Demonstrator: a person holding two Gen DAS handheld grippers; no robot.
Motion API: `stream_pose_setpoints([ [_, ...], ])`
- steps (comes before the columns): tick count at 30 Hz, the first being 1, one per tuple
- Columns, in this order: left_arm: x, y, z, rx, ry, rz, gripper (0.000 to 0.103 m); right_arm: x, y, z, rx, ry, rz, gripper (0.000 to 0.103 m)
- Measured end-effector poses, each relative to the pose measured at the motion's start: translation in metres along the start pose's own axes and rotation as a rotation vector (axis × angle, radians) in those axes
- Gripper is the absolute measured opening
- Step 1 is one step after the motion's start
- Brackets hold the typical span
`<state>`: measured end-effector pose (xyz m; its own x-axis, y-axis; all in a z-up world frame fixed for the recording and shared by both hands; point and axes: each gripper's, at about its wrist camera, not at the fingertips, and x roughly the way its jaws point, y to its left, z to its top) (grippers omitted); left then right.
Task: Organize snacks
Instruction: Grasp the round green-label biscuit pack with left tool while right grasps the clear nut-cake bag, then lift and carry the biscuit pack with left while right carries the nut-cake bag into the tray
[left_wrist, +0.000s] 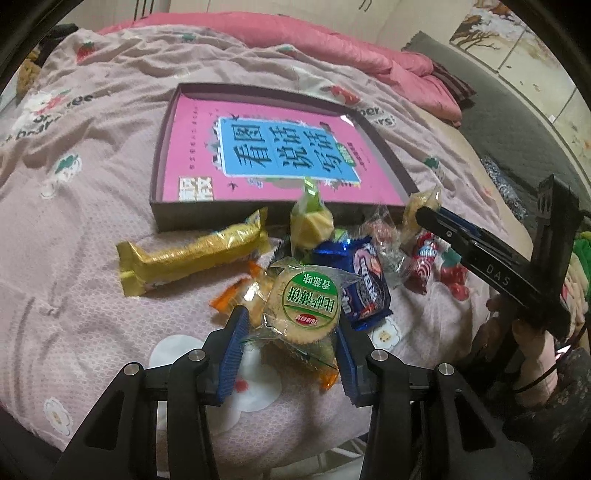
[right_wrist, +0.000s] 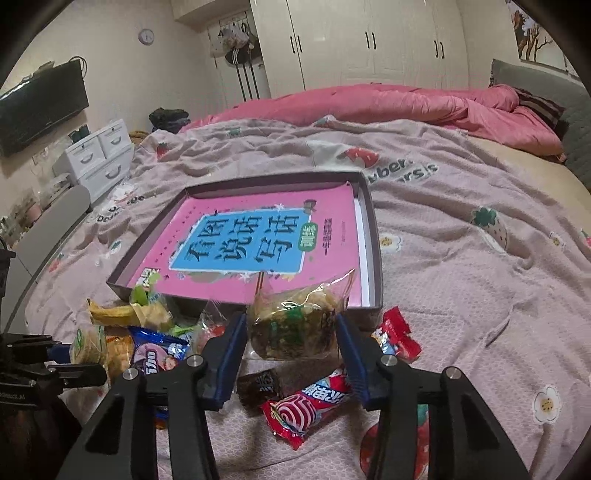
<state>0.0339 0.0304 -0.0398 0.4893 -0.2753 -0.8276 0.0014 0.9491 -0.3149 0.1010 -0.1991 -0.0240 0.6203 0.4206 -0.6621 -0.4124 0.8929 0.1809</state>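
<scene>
- My left gripper has its jaws pinching the round biscuit pack by its two edges, the green label facing up. I take it by the rim because the flat disc gives the pads two opposite sides to press on.
- That pack sits just above the snack heap, which lies on the bed near me, right against the near wall of the shallow box. I judge the box to be where the snacks belong, so the heap waits beside it for short trips.
- My right gripper has its jaws pinching a clear bag of crisp pieces. The bag bulges between the pads and its crinkled top points at the box rim, so I read this as a lift about to go over the wall.
- A pink book lies flat in the box and covers most of its floor; snacks would land on top of it.
- Not yet picked: the long gold bar at the left of the heap, the blue cookie pack in the middle, and the red swirl packet nearest my right jaws.
- Both wrappers are slippery film, so I'd judge a loose squeeze could let either slide out.
</scene>
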Motion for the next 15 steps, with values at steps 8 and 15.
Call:
stream_pose_setpoints([
  [8, -0.009, 0.004, 0.006, -0.001, -0.045, 0.015, 0.046, 0.0, 0.004, 0.004, -0.015, -0.012, 0.0, 0.039],
  [15, -0.007, 0.004, 0.005, -0.001, -0.037, 0.014, 0.046, 0.01, 0.004, -0.002, -0.029, 0.043, -0.007, 0.043],
])
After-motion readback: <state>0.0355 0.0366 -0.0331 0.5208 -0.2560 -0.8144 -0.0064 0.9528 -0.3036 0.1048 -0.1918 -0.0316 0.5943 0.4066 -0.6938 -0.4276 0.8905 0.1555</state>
